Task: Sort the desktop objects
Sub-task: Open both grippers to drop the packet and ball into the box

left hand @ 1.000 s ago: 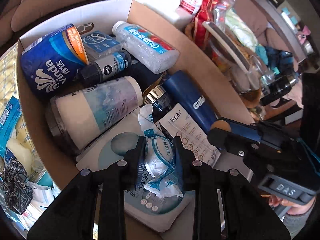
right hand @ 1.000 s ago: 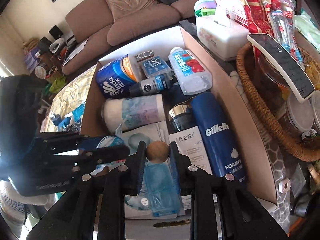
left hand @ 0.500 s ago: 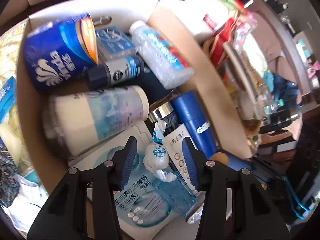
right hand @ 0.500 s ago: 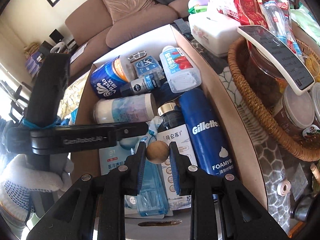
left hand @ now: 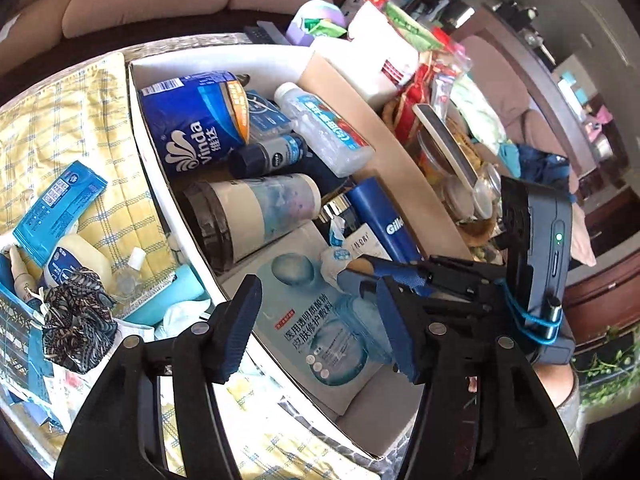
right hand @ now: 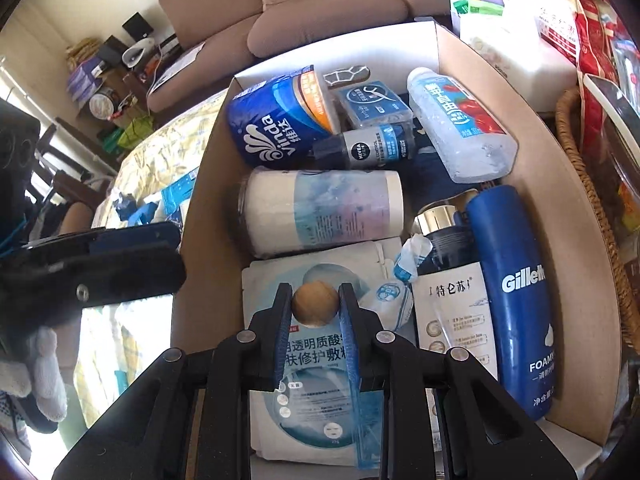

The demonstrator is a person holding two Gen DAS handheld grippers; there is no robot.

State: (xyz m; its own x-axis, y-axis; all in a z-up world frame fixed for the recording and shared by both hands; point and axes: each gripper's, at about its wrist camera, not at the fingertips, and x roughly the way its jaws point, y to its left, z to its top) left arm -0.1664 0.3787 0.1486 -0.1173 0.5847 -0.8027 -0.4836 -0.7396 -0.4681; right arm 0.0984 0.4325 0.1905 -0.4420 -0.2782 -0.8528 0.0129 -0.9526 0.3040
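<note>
- Cardboard box (right hand: 568, 184): lies ahead of and below both sets of jaws, packed with toiletries lying flat; the bench with yellow checked cloth (left hand: 72, 120) runs off to the left of the left jaws.
- Face-mask sachet (left hand: 320, 320): flat on the box floor, directly under both sets of jaws.
- Right gripper (right hand: 313, 314): jaws nearly closed, clamped on the round wooden cap of a clear blue bottle (right hand: 366, 424). The bottle's body runs back between the jaws toward the camera, so its long axis lies along the jaws' own line, cap foremost.
- Left gripper (left hand: 320, 326): jaws have just been opening and stand about half apart, holding nothing; only the sachet shows between them.
- Crumpled white-and-blue packet (right hand: 394, 296): rests in the box just right of the right jaws, beside the capped bottle.
- Judgement: the bottle is the item in hand. The right hand alone carries it, and setting it down calls for lowering it lengthwise into the gap over the sachet.
</note>
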